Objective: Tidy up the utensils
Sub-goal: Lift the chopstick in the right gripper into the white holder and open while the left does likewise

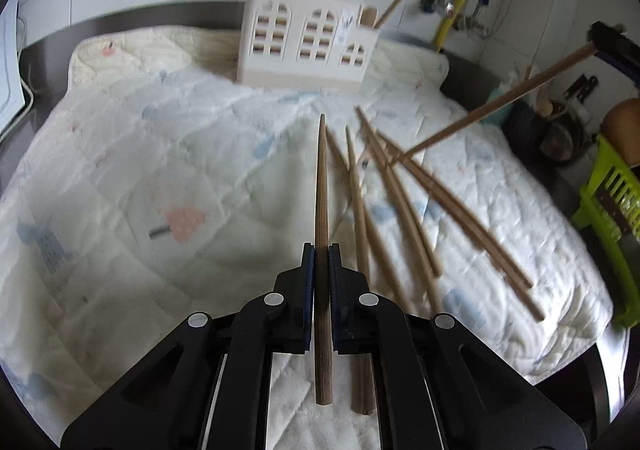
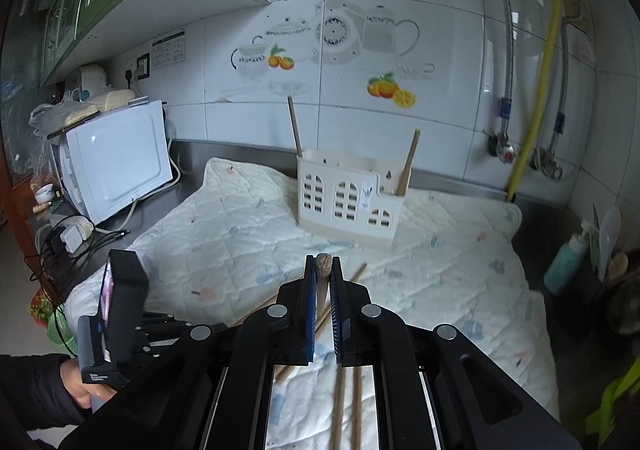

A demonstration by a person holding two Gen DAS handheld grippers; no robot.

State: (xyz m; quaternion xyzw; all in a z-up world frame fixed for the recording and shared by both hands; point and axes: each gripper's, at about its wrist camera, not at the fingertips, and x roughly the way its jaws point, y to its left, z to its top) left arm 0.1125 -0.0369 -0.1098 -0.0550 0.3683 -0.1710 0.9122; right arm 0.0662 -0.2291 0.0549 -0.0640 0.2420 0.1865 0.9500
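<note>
A white house-shaped utensil holder [image 1: 306, 43] [image 2: 348, 195] stands at the back of a quilted cloth [image 1: 160, 177] [image 2: 240, 234], with two wooden chopsticks upright in it [image 2: 295, 127]. My left gripper [image 1: 321, 252] is shut on a wooden chopstick [image 1: 321, 185] that points toward the holder. Several more chopsticks [image 1: 404, 201] lie loose on the cloth to its right. My right gripper [image 2: 322, 264] is shut on a chopstick whose butt end [image 2: 323, 265] shows between the fingertips; in the left wrist view that chopstick [image 1: 500, 101] hangs tilted above the pile.
A white microwave [image 2: 116, 157] and cables stand at the left. A green plastic basket [image 1: 608, 205] and a teal bottle [image 2: 566, 258] are at the right. Pipes and a yellow hose [image 2: 534, 89] run down the tiled wall. My left-hand gripper body [image 2: 120, 310] shows low left.
</note>
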